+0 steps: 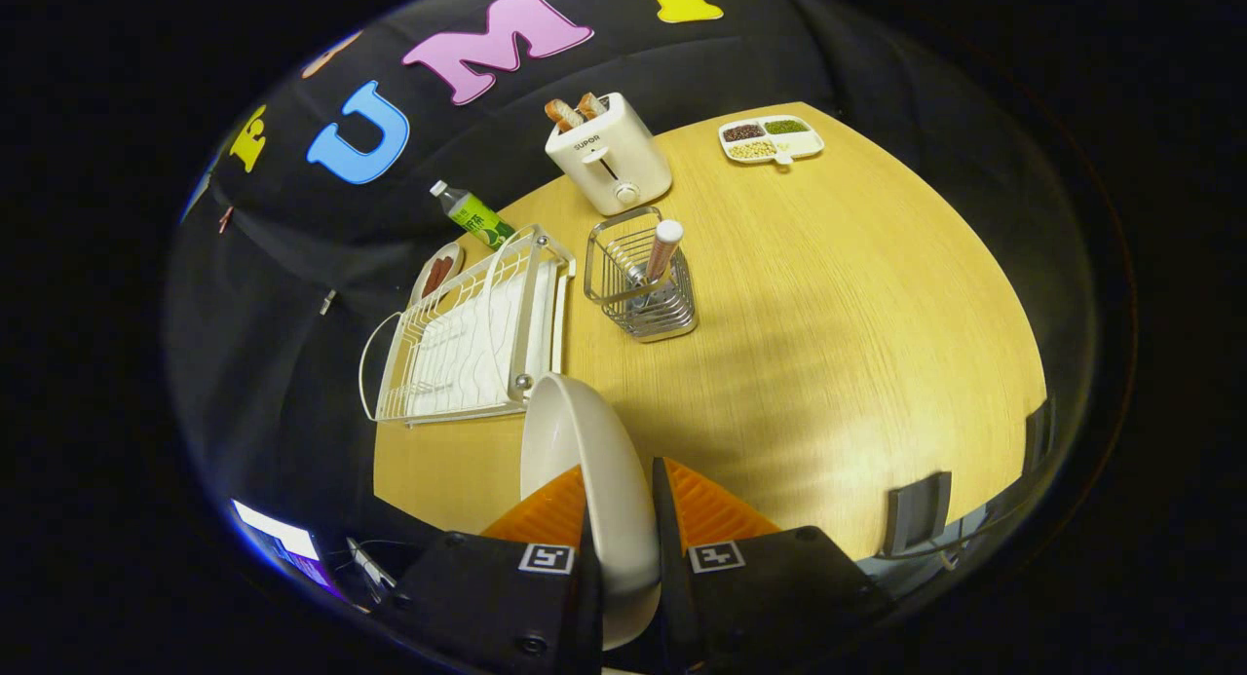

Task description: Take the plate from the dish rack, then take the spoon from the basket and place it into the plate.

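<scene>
My gripper (pixel 620 500) is shut on a white plate (pixel 575 441), which stands on edge between the two fingers, held above the wooden table (pixel 828 344). Beyond the fingers to the left lies the white wire dish rack (pixel 472 334), with nothing in its slots. Just right of the rack stands a metal wire basket (pixel 640 281) with a spoon (pixel 661 251) leaning in it, pale handle up.
A white toaster (pixel 609 154) with bread slices stands behind the basket. A divided snack tray (pixel 772 139) sits at the far right of the table. A green bottle (pixel 472 214) and a small dish with sausages (pixel 437 273) lie behind the rack.
</scene>
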A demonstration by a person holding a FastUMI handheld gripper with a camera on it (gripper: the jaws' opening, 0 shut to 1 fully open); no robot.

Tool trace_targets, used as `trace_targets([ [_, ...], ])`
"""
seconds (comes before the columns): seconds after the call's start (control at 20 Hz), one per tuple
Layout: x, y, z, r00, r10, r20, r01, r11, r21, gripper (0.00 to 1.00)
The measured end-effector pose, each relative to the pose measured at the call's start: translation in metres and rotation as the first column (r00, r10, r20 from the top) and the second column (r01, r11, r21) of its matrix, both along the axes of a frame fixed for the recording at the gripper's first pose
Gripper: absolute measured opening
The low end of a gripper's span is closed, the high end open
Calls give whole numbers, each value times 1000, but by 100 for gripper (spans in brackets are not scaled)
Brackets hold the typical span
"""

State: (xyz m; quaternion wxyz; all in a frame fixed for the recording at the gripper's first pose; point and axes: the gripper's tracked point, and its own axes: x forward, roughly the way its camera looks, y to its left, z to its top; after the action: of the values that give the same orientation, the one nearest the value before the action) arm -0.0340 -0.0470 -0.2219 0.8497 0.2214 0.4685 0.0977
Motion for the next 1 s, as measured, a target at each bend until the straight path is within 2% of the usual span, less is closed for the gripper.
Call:
trace_targets([
  [0.15,16,-10,-29,999,35,-26,-35,999,-20,28],
  [0.35,26,-14,-50,988,148,-32,-148,989,9,30],
  [0.6,40,-32,-71,979,204,5,-204,978,-47,32],
  [0.7,46,-36,-66,973,224,56,-219,973,-71,43],
  [0.9,60,-46,-42,947,251,199,-225,964,-143,99],
  [1.0,67,-40,-25,926,255,279,-223,965,-139,99],
])
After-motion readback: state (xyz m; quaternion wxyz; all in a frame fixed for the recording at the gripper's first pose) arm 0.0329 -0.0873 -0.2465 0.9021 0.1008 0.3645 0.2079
